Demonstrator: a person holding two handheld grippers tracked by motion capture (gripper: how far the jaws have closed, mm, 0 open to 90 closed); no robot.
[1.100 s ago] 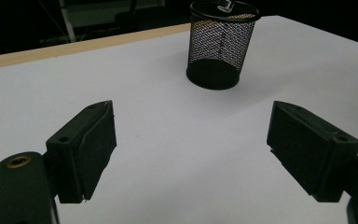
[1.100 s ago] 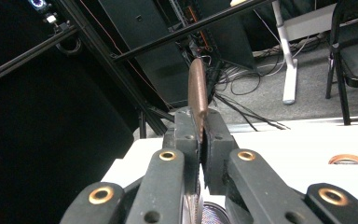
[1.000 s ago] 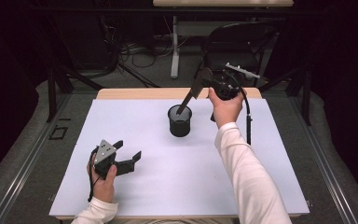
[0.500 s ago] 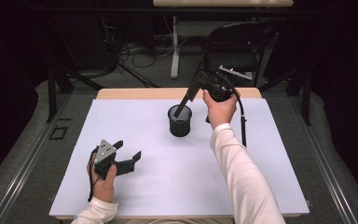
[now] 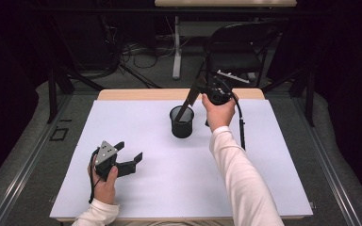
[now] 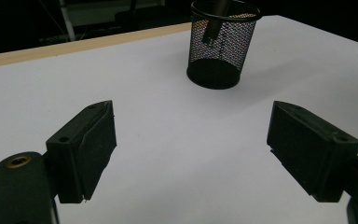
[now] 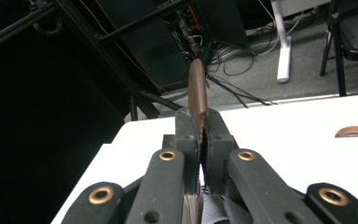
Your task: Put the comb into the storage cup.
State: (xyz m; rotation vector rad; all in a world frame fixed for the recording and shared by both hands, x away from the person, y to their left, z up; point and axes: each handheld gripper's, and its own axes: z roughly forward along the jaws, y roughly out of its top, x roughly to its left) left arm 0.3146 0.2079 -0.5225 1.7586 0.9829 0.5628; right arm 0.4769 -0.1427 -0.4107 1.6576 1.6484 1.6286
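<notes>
Near you, your left hand-held gripper [image 5: 122, 162] sits low over the counter [image 5: 273, 188], well short of the cup [image 5: 182, 122] and off to its left. Jaws spread wide, nothing between them; in the left gripper view it's bare white counter between the pads, cup beyond. No change there from a second ago.

Farther out, your right hand-held gripper [image 5: 194, 93] is just right of the cup, above its rim, jaws pressed together and pinching a pen [image 7: 197, 91]. The pen slants down-left from the jaws, and the left gripper view shows its lower end [image 6: 213, 28] inside the mesh. Since a second ago, the right hand has dropped a bit, so the pen tip is lower in the cup now.

Looks like the drop-in is nearly done: pen mostly over the opening, not let go yet. Probably lower a little, then release.
</notes>
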